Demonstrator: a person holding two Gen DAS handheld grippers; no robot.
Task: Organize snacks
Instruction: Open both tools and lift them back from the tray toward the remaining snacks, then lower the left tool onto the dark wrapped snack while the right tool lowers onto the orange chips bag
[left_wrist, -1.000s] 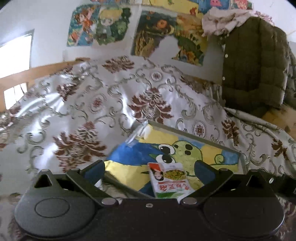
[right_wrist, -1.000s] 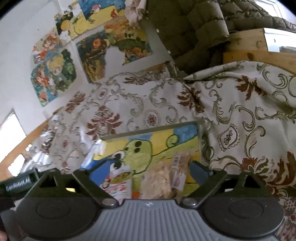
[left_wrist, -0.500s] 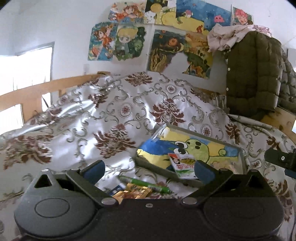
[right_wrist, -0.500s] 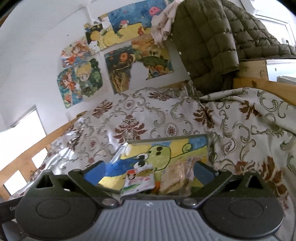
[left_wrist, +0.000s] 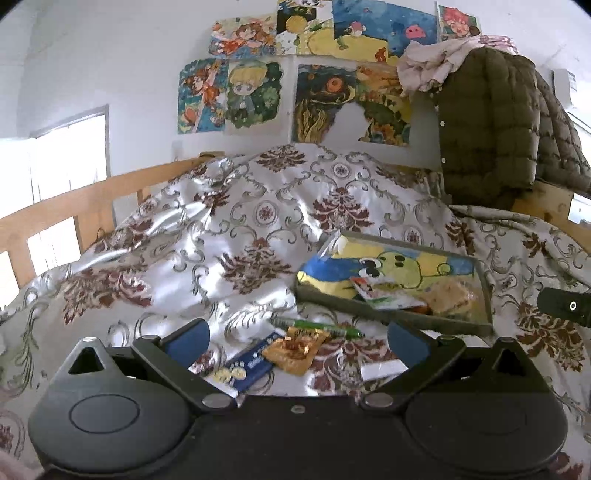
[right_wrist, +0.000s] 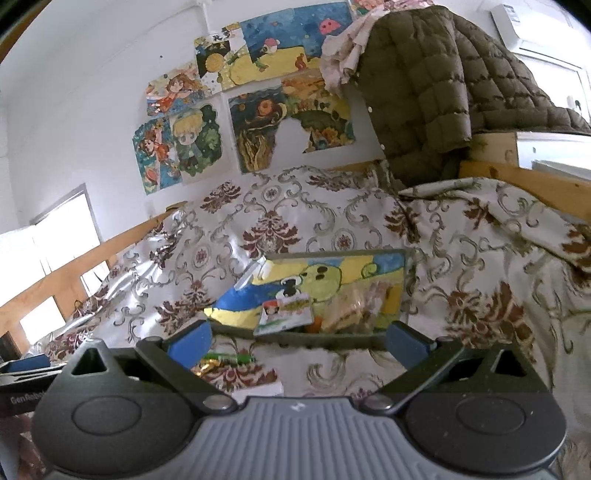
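Observation:
A shallow tray (left_wrist: 388, 317) with a cartoon frog picture lies on the patterned bedspread; it also shows in the right wrist view (right_wrist: 402, 266). In it lie a red-and-white snack packet (left_wrist: 376, 291) (right_wrist: 284, 314) and a clear bag of pale snacks (left_wrist: 450, 295) (right_wrist: 354, 310). In front of the tray lie a green pen (left_wrist: 317, 326), an orange packet (left_wrist: 297, 349) and a blue packet (left_wrist: 243, 365). My left gripper (left_wrist: 297, 339) is open and empty above these. My right gripper (right_wrist: 297, 338) is open and empty in front of the tray.
A floral bedspread (left_wrist: 240, 229) covers the bed. A wooden rail (left_wrist: 74, 206) runs along the left. A dark quilted jacket (left_wrist: 491, 125) hangs at the back right. Posters (left_wrist: 295, 96) cover the wall. A white slip (left_wrist: 382, 369) lies near the tray.
Both grippers have pulled back and up from the tray. The tray now looks smaller, and the pen and loose packets in front of it have come into view.

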